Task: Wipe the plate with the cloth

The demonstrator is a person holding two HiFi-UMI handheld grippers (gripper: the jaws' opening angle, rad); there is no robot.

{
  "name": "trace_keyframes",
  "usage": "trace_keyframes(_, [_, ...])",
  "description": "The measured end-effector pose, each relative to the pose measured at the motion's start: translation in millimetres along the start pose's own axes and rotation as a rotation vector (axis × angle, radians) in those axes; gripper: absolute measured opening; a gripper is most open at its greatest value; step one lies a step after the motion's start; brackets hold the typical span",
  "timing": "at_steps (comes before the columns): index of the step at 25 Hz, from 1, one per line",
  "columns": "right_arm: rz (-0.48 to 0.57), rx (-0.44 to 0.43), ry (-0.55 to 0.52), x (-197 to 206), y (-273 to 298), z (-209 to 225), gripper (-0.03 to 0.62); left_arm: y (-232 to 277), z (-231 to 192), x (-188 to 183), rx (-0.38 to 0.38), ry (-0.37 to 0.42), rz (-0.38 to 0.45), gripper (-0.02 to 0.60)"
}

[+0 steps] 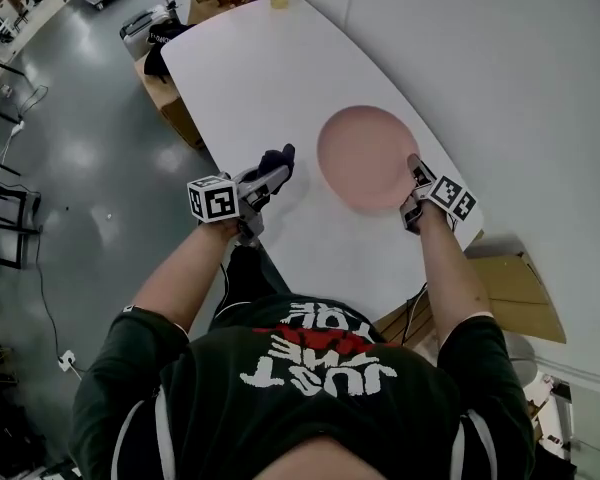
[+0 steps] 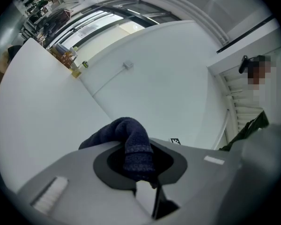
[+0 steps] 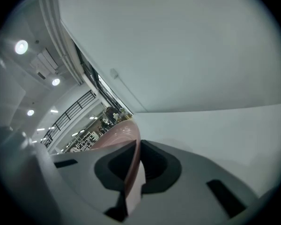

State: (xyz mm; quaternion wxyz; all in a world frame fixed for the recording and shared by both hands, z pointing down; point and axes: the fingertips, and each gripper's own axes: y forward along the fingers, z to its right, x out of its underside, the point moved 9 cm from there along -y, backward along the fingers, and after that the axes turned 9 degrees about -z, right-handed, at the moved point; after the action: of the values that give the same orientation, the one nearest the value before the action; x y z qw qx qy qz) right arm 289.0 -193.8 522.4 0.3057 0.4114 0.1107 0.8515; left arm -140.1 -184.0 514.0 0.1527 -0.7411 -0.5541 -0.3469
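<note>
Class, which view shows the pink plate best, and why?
The head view: nearly the whole plate shows from above. The right gripper view shows only its rim edge-on, clamped between the jaws. The left gripper view shows none of it.

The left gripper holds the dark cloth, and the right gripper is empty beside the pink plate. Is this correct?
No. The right gripper is not empty: its jaws grip the pink plate by its rim, as the right gripper view shows. The rest holds.

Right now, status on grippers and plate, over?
Left gripper shut on cloth. Right gripper shut on plate rim. Cloth beside plate, not touching. Nothing between them on table.
</note>
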Motion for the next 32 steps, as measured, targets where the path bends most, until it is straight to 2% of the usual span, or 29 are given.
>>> trace_keyframes(5, [-0.028, 0.103, -0.014, 13, 6, 15, 0.015, -2, 3, 2, -0.01, 0.011, -0.005, 0.066])
trace_keyframes(12, [-0.061, 0.196, -0.049, 22, 19, 30, 0.015, -2, -5, 5, -0.023, 0.003, -0.009, 0.066])
trace_keyframes(18, [-0.191, 0.342, -0.178, 20, 36, 23, 0.019, -2, -7, 7, -0.038, 0.0, -0.023, 0.066])
trace_keyframes(20, [-0.239, 0.363, -0.215, 18, 41, 25, 0.048, -2, -9, 7, -0.048, -0.001, -0.023, 0.066])
trace_keyframes(21, [-0.249, 0.362, -0.221, 16, 41, 27, 0.091, -2, -9, 7, -0.052, 0.0, -0.022, 0.066])
trace_keyframes(23, [-0.235, 0.346, -0.216, 7, 34, 31, 0.134, -2, -7, 6, -0.062, 0.006, -0.017, 0.066])
trace_keyframes(27, [-0.141, 0.241, -0.242, -14, -12, 29, 0.138, -9, 8, 4, -0.088, 0.039, -0.002, 0.066])
trace_keyframes(32, [-0.062, 0.079, -0.426, -21, -100, -1, 0.136, -32, 48, 7, -0.133, 0.103, 0.046, 0.066])
